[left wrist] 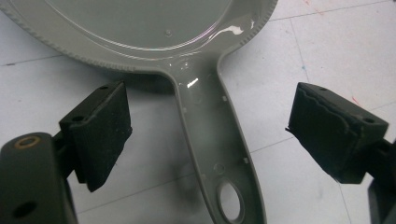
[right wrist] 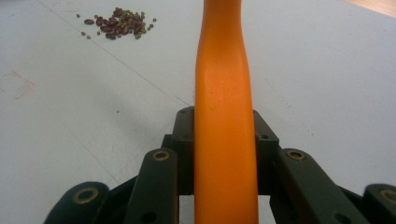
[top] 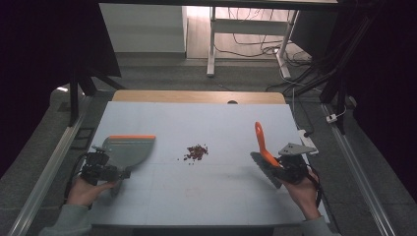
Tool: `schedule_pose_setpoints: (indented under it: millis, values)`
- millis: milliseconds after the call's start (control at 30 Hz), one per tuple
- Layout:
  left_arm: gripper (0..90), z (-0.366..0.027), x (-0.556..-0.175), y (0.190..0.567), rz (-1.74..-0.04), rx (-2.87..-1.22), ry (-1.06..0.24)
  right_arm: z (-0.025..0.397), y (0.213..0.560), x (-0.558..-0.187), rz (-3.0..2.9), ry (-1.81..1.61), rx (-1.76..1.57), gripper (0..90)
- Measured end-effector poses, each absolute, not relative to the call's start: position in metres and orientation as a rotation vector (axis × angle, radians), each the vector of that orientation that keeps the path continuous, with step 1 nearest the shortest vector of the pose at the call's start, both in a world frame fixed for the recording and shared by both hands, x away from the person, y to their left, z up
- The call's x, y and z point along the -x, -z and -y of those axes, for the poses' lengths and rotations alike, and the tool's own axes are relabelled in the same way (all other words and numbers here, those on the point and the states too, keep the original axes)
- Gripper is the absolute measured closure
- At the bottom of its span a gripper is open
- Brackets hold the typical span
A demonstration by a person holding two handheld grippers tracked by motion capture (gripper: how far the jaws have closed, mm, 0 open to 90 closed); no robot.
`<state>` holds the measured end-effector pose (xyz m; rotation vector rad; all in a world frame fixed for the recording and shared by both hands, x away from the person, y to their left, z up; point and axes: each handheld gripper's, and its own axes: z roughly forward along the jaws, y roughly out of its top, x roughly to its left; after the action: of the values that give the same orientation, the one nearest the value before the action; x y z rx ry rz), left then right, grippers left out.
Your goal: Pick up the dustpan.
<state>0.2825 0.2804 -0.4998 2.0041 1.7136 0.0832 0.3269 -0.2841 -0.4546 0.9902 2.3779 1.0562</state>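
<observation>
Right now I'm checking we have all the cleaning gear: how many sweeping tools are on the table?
2. A grey dustpan lies at the left, its handle between the open left tongs. An orange-handled brush is at the right, clamped in the right tongs.

From my remote seat, the pale surface (top: 221,118) sat on a wooden top whose far edge (top: 196,96) showed bare. Grey carpet floor (top: 162,73) stretched beyond it. At the far side stood a white desk frame (top: 212,44) with loose cables (top: 251,46) beneath. A white panel (top: 142,27) stood far left. Both sides lay in darkness, with metal rails (top: 44,182) flanking the surface.
</observation>
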Motion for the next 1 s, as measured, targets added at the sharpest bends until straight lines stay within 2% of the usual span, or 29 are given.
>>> schedule_pose_setpoints:
  millis: [367, 567, 700, 1000]
  values:
    - [19.7, -0.275, -0.288, 0.515, -1.745, -2.018, -0.068, 0.285, 0.456, -0.327, -2.373, -1.038, -0.993, 70.5]
    - [26.4, -0.273, -0.29, 0.517, -1.762, -2.002, -0.087, 0.285, 0.455, -0.326, -2.363, -1.034, -0.995, 70.6]
    - [34.6, -0.273, -0.291, 0.517, -1.77, -1.987, -0.093, 0.285, 0.456, -0.326, -2.359, -1.022, -1.01, 70.6]
    - [44.0, -0.272, -0.295, 0.521, -1.8, -1.953, -0.083, 0.287, 0.456, -0.327, -2.334, -1.009, -1.041, 70.6]
